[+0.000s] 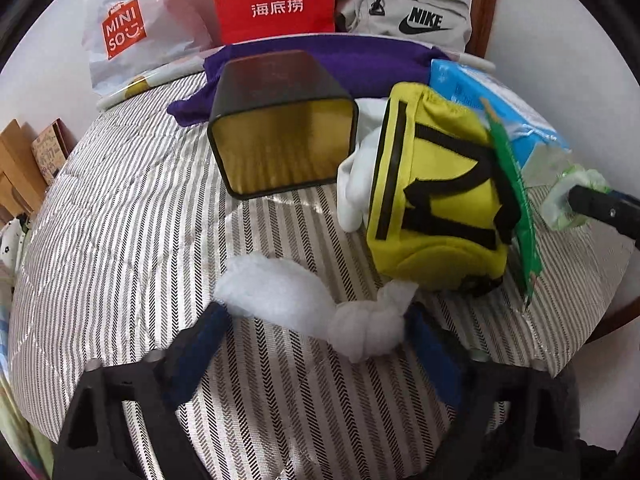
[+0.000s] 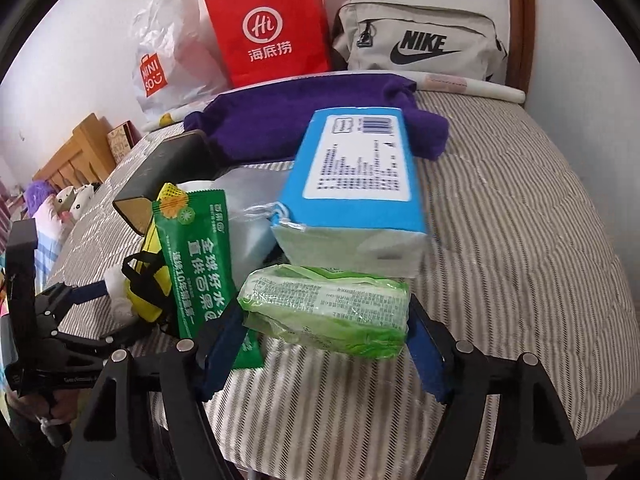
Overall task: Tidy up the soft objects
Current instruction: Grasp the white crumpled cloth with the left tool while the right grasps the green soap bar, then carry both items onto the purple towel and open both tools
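Observation:
A white fluffy wad [image 1: 304, 304] lies on the striped bed cover [image 1: 120, 220], and my left gripper [image 1: 316, 312] is shut on it, one blue pad at each end. My right gripper [image 2: 324, 320] is shut on a green tissue pack [image 2: 328, 312], gripped across its width. The same pack [image 1: 572, 196] shows at the right edge of the left wrist view. The left gripper [image 2: 116, 292] with the wad appears at the left of the right wrist view. A yellow pouch [image 1: 436, 200] with black straps lies between the two grippers.
A black box [image 1: 280, 136] with a gold inside lies on its side. Around it are a purple cloth [image 1: 320, 64], a blue tissue pack [image 2: 360, 176], a green snack packet [image 2: 196, 248] and a white cloth [image 1: 356, 188]. A red bag [image 2: 272, 24], a white plastic bag [image 2: 164, 52] and a grey pouch [image 2: 420, 40] line the wall.

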`<state>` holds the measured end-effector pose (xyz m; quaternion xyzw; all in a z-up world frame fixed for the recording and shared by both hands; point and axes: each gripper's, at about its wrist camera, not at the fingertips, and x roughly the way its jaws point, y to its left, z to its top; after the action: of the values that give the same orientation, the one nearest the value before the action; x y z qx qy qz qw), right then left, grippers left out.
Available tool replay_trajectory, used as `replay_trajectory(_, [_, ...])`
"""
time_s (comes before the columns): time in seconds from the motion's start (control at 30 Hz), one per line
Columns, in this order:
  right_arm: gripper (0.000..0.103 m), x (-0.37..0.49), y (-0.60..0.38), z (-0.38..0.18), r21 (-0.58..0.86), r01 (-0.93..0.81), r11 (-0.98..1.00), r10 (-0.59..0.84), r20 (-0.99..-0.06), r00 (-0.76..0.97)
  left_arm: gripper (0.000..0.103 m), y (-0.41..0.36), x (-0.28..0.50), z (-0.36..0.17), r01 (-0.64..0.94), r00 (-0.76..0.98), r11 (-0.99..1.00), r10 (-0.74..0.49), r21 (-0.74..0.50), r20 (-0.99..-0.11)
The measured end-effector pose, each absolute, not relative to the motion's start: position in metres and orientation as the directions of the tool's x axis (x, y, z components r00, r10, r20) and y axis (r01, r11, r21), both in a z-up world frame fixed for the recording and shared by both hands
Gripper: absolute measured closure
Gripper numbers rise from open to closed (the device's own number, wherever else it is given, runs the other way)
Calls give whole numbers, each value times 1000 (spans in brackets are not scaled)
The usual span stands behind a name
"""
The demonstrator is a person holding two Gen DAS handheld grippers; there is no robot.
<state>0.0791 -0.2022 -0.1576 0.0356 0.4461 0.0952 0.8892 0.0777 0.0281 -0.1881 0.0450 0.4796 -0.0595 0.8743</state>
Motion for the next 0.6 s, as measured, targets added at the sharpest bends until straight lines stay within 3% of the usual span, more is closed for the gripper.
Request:
replay_trajectory(0.13, [29,78,-209,-161,159,-130,979,205,-795,570,51,33,80,-183,131,538,991,-56,17,-841])
replay_trajectory(0.2, [29,77,-211,-161,166,-130,978,211,-795,569,72,37,81,-181,127,537,992,-60,11,-841])
replay_trajectory(0.6, [29,70,-213,-135,176,-168,970,242,-762,601,74,62,82,-143,63,568,998,-42,-7,-822])
